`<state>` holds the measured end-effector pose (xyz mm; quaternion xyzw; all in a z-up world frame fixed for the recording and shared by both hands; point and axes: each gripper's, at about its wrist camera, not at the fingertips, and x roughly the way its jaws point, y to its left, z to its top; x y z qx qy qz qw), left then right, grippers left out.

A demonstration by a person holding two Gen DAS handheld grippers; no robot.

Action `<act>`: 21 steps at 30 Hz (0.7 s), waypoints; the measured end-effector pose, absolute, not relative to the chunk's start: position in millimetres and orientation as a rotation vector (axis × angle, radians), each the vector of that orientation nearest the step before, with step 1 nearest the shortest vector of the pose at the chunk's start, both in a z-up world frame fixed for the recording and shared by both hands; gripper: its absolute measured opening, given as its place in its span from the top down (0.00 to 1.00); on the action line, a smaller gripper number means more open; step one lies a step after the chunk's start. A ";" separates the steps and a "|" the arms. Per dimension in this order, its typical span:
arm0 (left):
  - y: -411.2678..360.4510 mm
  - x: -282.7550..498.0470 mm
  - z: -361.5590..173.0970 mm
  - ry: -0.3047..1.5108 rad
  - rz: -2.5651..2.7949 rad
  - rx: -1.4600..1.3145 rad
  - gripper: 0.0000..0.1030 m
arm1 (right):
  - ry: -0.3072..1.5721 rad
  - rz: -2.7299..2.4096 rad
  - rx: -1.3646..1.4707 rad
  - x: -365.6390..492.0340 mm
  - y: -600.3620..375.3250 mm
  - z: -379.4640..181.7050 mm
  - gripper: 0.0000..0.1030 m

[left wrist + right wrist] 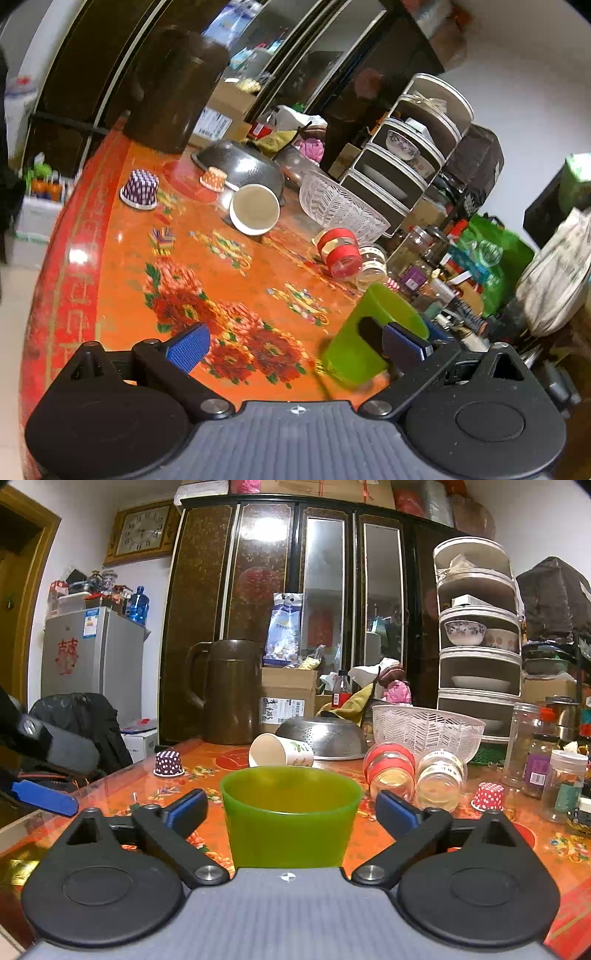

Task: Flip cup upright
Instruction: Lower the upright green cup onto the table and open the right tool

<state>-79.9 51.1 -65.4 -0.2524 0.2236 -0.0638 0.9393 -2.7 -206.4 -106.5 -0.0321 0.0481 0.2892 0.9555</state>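
Observation:
A green plastic cup (290,818) stands upright, mouth up, on the orange flowered table (424,849). It sits between the wide-open fingers of my right gripper (291,808), touching neither blue pad. In the left wrist view the same green cup (364,341) is at lower right, with the right gripper's finger (404,341) in front of it. My left gripper (299,343) is open and empty above the table, the cup beside its right finger. A white paper cup (280,755) lies on its side further back.
A steel colander (325,738) lies upside down beside a white plastic basket (428,729). Two jars (417,775) lie on their sides at the right. Small dotted cups (168,763) stand mouth down. A brown jug (229,692) stands at the back. Bottles crowd the right edge.

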 end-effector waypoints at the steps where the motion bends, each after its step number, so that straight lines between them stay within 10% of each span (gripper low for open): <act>1: 48.3 -80.5 -64.8 0.446 -0.128 -0.485 0.01 | 0.097 0.587 -0.057 -4.1 -209.5 -106.2 0.01; 21: -11.5 -147.8 22.0 0.432 -0.098 -0.079 0.00 | 0.376 0.530 -0.033 -68.2 -282.2 -30.1 0.01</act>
